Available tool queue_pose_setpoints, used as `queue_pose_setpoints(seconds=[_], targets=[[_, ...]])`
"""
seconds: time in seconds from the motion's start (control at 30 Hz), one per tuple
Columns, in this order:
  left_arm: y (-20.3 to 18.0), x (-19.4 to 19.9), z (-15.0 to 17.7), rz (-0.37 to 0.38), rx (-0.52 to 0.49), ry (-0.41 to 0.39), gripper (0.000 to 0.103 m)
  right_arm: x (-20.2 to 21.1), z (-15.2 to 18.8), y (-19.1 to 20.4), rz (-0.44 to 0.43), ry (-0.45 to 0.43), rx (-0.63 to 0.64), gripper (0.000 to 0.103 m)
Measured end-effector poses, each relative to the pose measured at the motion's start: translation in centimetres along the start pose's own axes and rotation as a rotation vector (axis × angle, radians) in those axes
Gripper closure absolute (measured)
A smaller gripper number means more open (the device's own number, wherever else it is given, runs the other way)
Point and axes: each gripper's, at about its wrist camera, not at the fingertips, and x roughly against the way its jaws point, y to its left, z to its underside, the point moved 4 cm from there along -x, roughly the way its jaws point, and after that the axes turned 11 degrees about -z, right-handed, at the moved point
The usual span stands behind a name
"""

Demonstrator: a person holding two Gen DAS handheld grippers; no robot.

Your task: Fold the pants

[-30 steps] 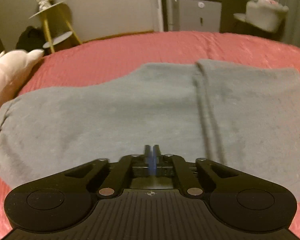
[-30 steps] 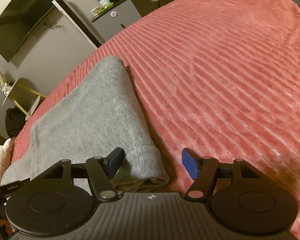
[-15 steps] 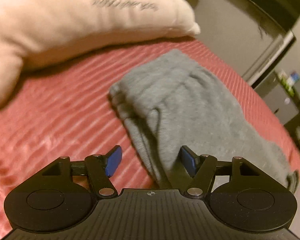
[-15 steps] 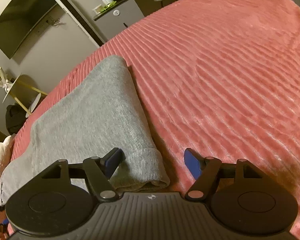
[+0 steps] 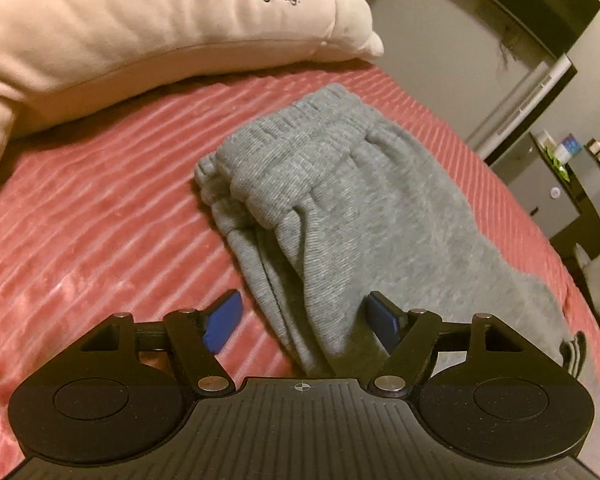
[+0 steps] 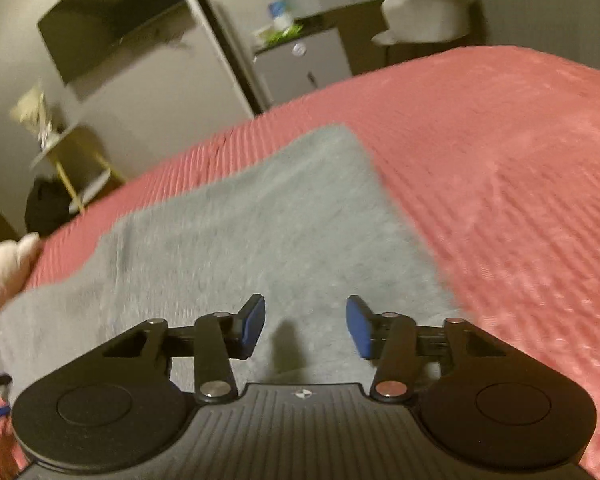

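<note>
Left wrist view: the left gripper [image 5: 300,316], clamped shut a second ago over the pants' [image 5: 340,200] flat middle, now has its fingers [image 5: 224,316] spread wide at the waistband end, straddling the doubled side edge at 6 o'clock; the pillow [image 5: 140,28] lies at 11 o'clock on the bed [image 5: 80,220]. Right wrist view: the right gripper [image 6: 305,326], earlier bracketing the cuff, now hovers with fingers wide over the pants' [image 6: 260,220] flat panel, holding nothing; the picture is motion-blurred. Judgement: both grippers are repositioning for the next crosswise fold, waistband towards cuffs.
</note>
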Motion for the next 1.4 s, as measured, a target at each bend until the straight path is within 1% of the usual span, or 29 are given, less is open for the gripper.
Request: queue_pose_setpoints(seconds=[0.1,0.2,0.23,0.3,0.37,0.47,0.5,0.57,0.63,0.73,0.83,0.9,1.03,1.07,1.2,1.23,1.27,1.3,1.33,1.37,1.4], targets=[[-0.1,0.1,0.2,-0.005,-0.01,0.0,0.026,-0.8,0.0,0.1,0.022,0.008,0.02,0.058],[-0.3,0.2,0.5,-0.017,-0.032,-0.006,0.025,-1.0,0.1,-0.1,0.039,0.015,0.02,0.061],[-0.4,0.2,0.5,-0.021,-0.034,-0.006,0.025,-1.0,0.2,0.2,0.051,0.018,0.033,0.061],[-0.4,0.2,0.5,-0.022,-0.034,-0.005,0.023,-1.3,0.6,1.3,0.075,0.032,0.1,0.061],[-0.5,0.4,0.6,-0.024,-0.033,-0.004,0.022,-1.7,1.5,3.0,0.046,0.057,0.184,0.061],[-0.5,0.5,0.7,-0.026,-0.035,-0.002,0.021,-2.1,3.0,5.6,-0.036,0.092,0.289,0.06],[-0.5,0.5,0.7,-0.026,-0.038,0.0,0.021,-2.2,3.4,6.2,-0.049,0.101,0.313,0.06],[-0.4,0.6,0.7,-0.022,-0.038,0.005,0.021,-2.4,3.7,6.8,-0.039,0.104,0.345,0.06],[-0.2,0.5,0.6,-0.013,-0.03,0.011,0.021,-2.3,3.5,6.6,-0.045,0.105,0.329,0.06],[0.3,0.3,0.3,0.008,0.003,0.018,0.019,-1.6,2.8,5.5,-0.069,0.084,0.239,0.061],[0.8,-0.1,-0.5,0.021,0.043,0.021,0.019,-1.0,2.3,4.3,-0.051,0.049,0.157,0.061],[1.0,-0.5,-1.0,0.038,0.071,0.032,0.016,-1.0,2.2,3.8,-0.049,0.043,0.126,0.061],[1.3,-1.0,-2.0,0.074,0.138,0.028,0.013,-1.1,2.3,3.9,-0.045,0.046,0.139,0.058],[1.5,-1.3,-2.3,0.083,0.151,0.027,0.011,-1.1,2.4,4.0,-0.046,0.047,0.143,0.056],[2.1,-2.7,-3.0,0.124,0.19,0.038,0.009,-1.4,2.3,3.9,-0.057,0.048,0.136,0.054],[2.1,-2.7,-3.2,0.126,0.199,0.036,0.011,-1.4,2.3,3.8,-0.059,0.048,0.135,0.053],[2.1,-2.7,-3.4,0.107,0.2,0.028,0.02,-1.4,2.2,3.9,-0.06,0.048,0.134,0.053],[1.9,-2.7,-3.7,0.077,0.191,0.023,0.023,-1.5,2.2,3.9,-0.06,0.049,0.134,0.053],[1.8,-2.7,-3.8,0.061,0.185,0.025,0.029,-1.5,2.2,3.9,-0.06,0.049,0.135,0.053],[1.7,-2.6,-3.8,0.052,0.183,0.022,0.042,-1.5,2.2,4.0,-0.059,0.049,0.136,0.053],[1.8,-2.3,-3.8,0.048,0.177,0.015,0.047,-1.5,2.2,4.0,-0.059,0.048,0.136,0.053]])
